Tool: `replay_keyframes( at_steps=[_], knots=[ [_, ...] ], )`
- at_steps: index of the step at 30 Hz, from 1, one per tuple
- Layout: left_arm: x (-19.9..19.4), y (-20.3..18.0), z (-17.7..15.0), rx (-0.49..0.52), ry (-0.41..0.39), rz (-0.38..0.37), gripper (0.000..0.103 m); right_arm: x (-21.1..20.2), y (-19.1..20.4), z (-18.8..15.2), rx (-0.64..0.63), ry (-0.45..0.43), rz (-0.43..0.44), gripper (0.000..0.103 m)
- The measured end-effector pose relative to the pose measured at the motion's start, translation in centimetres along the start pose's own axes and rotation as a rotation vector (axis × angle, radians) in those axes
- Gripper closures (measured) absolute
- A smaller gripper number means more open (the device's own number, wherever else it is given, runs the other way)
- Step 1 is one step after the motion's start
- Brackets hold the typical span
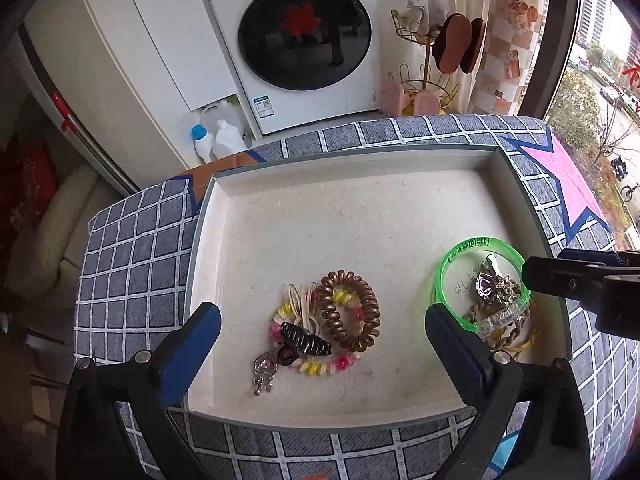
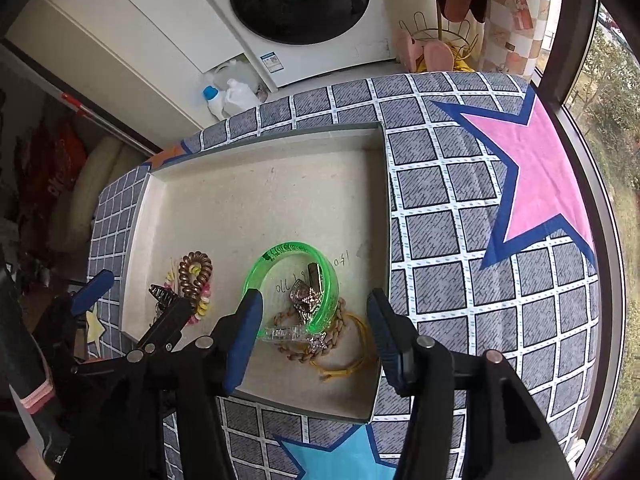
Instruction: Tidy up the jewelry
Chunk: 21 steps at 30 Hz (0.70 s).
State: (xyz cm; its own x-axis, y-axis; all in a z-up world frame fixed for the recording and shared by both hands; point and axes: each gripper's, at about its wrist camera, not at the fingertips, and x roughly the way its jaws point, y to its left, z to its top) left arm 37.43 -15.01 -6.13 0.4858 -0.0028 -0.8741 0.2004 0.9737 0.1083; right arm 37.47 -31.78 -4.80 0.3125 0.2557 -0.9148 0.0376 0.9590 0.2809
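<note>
- Shallow tray, cream floor w/ grey rim, sits on a grey checked cloth w/ pink star & blue star patches; all jewelry lies inside the tray, in two heaps at its near end
- Left heap: brown coil hair tie resting on a bead bracelet of yellow/pink/white beads; dark hair claw lies across the bracelet; small silver charm just beside it, nearest the cam; pale thin loops tucked behind
- Right heap: green bangle tilted over a tangle; silver star bits inside the ring; clear clip touching its near edge; tan chain & yellow cord underneath, close to the tray's right wall
- Left gripper: blue pads spread wide apart, nothing pinched; left heap lies between the fingers in view, pads clear of it
- Right gripper: fingers apart, about half spread, pressing on nothing; poised over the right heap, left pad overlapping the bangle's rim in view; can't tell if it touches
- Right gripper's tip shows at right edge of left cam, near the bangle
- Backgrd: white washing machine, detergent bottles on floor, gold wire rack w/ slippers, window on the right
</note>
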Motion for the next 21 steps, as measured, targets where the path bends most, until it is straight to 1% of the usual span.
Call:
replay_keyframes(
  at_steps=[2, 3, 5, 6, 7, 13, 14, 15, 21],
  knots=[
    [-0.2, 0.1, -0.2, -0.001, 0.000, 0.000, 0.000, 0.1, 0.2, -0.2, 0.000, 0.006, 0.000, 0.043],
    [-0.3, 0.2, -0.3, -0.001, 0.001, 0.000, 0.000, 0.0, 0.3, -0.3, -0.001, 0.006, -0.001, 0.039],
    [-0.5, 0.3, -0.6, 0.000, 0.001, 0.002, 0.000, -0.1, 0.4, -0.6, -0.003, 0.003, -0.005, 0.037],
    [-0.6, 0.4, -0.7, 0.000, 0.002, 0.003, 0.000, -0.1, 0.4, -0.7, -0.004, 0.002, -0.006, 0.026],
    [-0.7, 0.5, -0.8, -0.001, 0.002, 0.003, 0.000, -0.2, 0.4, -0.9, -0.004, -0.003, -0.004, 0.022],
    [-1.4, 1.0, -1.8, -0.022, 0.019, -0.013, 0.000, -0.5, 0.5, -1.9, 0.000, -0.001, -0.017, 0.021],
    [-1.7, 1.2, -2.1, -0.027, 0.020, -0.015, 0.000, -0.7, 0.5, -2.1, -0.001, -0.003, -0.021, 0.020],
    [-1.9, 1.3, -2.3, -0.031, 0.021, -0.016, 0.000, -0.8, 0.6, -2.2, -0.001, -0.005, -0.024, 0.017],
    [-3.4, 2.1, -4.3, -0.042, 0.033, -0.035, 0.000, -1.6, 1.0, -4.0, -0.005, -0.012, -0.033, 0.016]
  ],
)
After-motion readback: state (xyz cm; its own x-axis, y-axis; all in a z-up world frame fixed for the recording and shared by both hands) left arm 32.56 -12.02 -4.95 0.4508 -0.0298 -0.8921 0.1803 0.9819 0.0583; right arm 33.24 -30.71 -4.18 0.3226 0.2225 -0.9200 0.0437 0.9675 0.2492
